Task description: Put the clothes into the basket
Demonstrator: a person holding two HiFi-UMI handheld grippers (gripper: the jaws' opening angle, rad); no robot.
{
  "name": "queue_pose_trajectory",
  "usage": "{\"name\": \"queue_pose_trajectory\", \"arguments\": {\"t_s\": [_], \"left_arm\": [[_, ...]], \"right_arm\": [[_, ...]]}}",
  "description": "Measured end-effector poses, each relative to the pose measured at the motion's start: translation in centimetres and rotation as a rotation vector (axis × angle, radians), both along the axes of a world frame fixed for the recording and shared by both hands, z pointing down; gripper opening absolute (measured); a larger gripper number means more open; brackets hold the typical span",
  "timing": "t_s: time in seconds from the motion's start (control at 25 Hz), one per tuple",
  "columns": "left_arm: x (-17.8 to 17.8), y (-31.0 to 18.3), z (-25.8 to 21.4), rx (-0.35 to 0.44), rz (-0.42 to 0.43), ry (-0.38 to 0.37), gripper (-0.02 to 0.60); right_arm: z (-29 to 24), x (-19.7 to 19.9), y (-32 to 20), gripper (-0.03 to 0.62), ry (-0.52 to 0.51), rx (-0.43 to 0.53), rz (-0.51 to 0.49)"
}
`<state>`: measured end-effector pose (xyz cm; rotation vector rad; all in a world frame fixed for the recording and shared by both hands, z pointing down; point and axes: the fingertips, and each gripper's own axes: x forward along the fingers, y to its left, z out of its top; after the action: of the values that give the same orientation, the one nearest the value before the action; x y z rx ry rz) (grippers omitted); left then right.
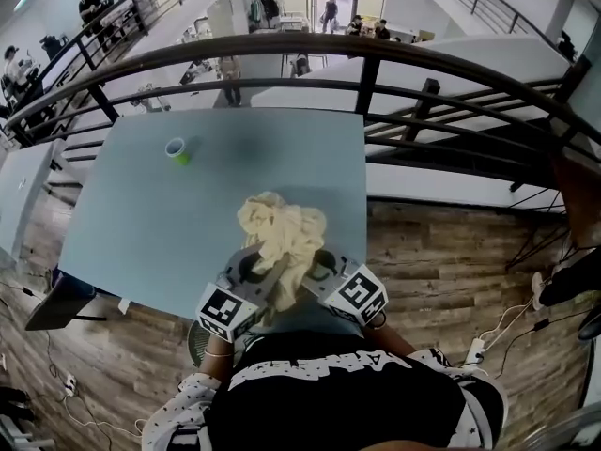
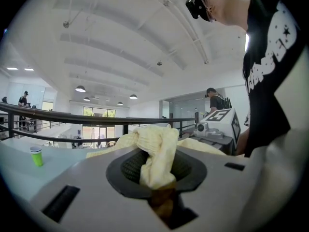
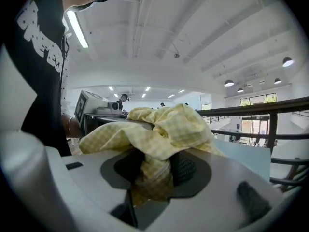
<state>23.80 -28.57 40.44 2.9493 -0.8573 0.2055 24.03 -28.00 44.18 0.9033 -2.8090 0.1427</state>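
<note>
Pale blue-grey table fills the space ahead of me, on a mezzanine with a dark railing behind it. 1 small green cup stands far off to the left, well apart from my work.

Both of my grippers have the yellow checked garment, over the table's near edge and just in front of my body. My left gripper is nearly closed, its ribbed pads pinching 1 thin fold that hangs down between them. My right gripper stands somewhat wider because a thicker wad is clamped in it, and the cloth spills over both pads. The 2 grippers sit close together, side by side.

I judge that this double grip keeps the garment gathered as 1 bundle, so that no loose end trails or snags while it is carried.

It is crumpled, not spread. Its long axis runs away from me towards the far edge, leaning a little left. The bunched mass heaps up above my jaws and the gripped end is nearest me. Whether its far end touches the table I cannot tell.

Below the near edge, left of me, is a pale round slatted thing. It may be the basket, but I cannot be sure.
</note>
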Motion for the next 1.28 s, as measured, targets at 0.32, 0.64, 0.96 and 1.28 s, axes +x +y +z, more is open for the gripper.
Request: {"name": "queue_pose_trajectory", "arguments": {"t_s": [0.32, 0.64, 0.96, 1.28], "left_arm": [[-0.5, 0.7, -0.4, 0.035, 0.006, -0.001, 0.096], [-0.6, 2.9, -0.9, 0.056, -0.034, 0.030, 0.096], [-0.7, 3.3, -2.1, 0.071, -0.048, 0.023, 0.096], [-0.7, 3.5, -2.6, 0.074, -0.065, 0.038, 0.096]], "right_arm": [[-0.3, -0.6, 0.8, 0.170, -0.005, 0.015, 0.002], [-0.6, -0.3, 2.7, 0.170, -0.007, 0.038, -0.025], [-1.9, -0.5, 3.1, 0.170, -0.028, 0.052, -0.038], [-2.4, -0.5, 3.2, 0.170, -0.025, 0.056, -0.046]]}}
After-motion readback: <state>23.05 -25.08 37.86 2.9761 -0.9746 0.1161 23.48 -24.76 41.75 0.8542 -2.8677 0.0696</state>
